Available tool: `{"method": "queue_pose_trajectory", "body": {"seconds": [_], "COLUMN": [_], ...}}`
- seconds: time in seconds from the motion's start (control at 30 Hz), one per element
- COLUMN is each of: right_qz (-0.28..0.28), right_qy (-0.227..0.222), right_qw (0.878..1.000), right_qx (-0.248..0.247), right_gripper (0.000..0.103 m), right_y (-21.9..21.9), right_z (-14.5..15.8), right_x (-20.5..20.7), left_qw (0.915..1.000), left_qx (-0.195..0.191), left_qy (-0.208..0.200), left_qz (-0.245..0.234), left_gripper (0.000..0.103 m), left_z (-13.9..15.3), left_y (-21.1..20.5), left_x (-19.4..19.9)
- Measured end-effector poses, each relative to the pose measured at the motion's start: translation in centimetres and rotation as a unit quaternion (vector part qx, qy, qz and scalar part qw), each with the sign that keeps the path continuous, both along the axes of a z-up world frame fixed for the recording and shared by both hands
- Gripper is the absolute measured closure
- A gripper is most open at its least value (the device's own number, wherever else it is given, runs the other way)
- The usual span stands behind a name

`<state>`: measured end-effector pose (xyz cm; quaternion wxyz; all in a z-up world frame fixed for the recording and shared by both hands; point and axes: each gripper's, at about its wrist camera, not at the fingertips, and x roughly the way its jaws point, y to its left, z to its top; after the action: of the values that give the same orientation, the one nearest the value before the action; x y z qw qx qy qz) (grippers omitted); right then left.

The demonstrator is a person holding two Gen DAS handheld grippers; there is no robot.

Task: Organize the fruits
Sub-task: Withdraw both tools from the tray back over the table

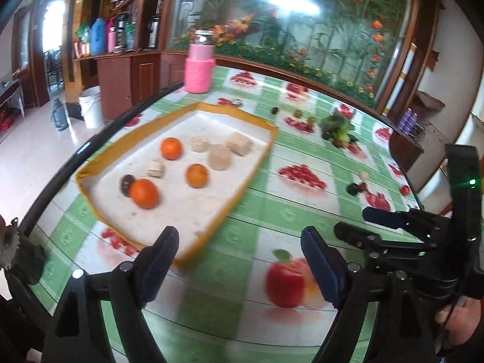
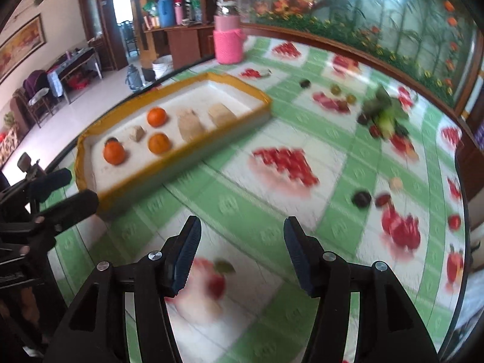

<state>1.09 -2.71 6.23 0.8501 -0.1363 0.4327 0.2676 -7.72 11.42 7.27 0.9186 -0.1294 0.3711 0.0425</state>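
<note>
A white tray with a yellow rim (image 1: 260, 121) (image 2: 239, 83) sits on the table's left part. It holds three oranges (image 1: 144, 193) (image 2: 114, 152), a dark fruit (image 1: 127, 184) and several beige pieces (image 1: 220, 157). Loose small fruits lie on the cloth to the right: a dark one (image 1: 352, 188) (image 2: 361, 198), a red one (image 1: 404, 189) (image 2: 454, 221) and a leafy pile (image 1: 337, 127) (image 2: 385, 115). My left gripper (image 1: 240, 260) is open and empty above the cloth in front of the tray. My right gripper (image 2: 242, 251) is open and empty, right of the tray.
A pink jar (image 1: 199, 66) (image 2: 227, 40) stands behind the tray. The green-checked tablecloth (image 1: 272, 199) carries printed fruit pictures. The round table's edge runs along the left (image 1: 90, 139). A wooden frame with a floral panel (image 1: 302, 69) borders the far side.
</note>
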Motion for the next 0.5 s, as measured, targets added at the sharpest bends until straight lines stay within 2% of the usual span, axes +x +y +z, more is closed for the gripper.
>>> {"method": "queue_pose_trajectory", "body": {"seconds": [0.23, 0.5], "right_qz": [-0.056, -0.077], "right_qy": [0.022, 0.021], "right_qw": [0.998, 0.997], "right_qx": [-0.009, -0.012], "right_gripper": [0.047, 0.047], "right_y": [-5.3, -8.3], "right_z": [-1.5, -2.0], "right_x": [-0.7, -0.9], "left_qw": [0.9985, 0.9968], "left_qx": [-0.003, 0.008], "left_qy": [0.000, 0.003], "left_qz": [-0.055, -0.079], "left_gripper": [0.015, 0.015], "left_z": [-0.3, -0.9], "left_y": [-5.1, -8.3], "left_x": [-0.8, -1.1]}}
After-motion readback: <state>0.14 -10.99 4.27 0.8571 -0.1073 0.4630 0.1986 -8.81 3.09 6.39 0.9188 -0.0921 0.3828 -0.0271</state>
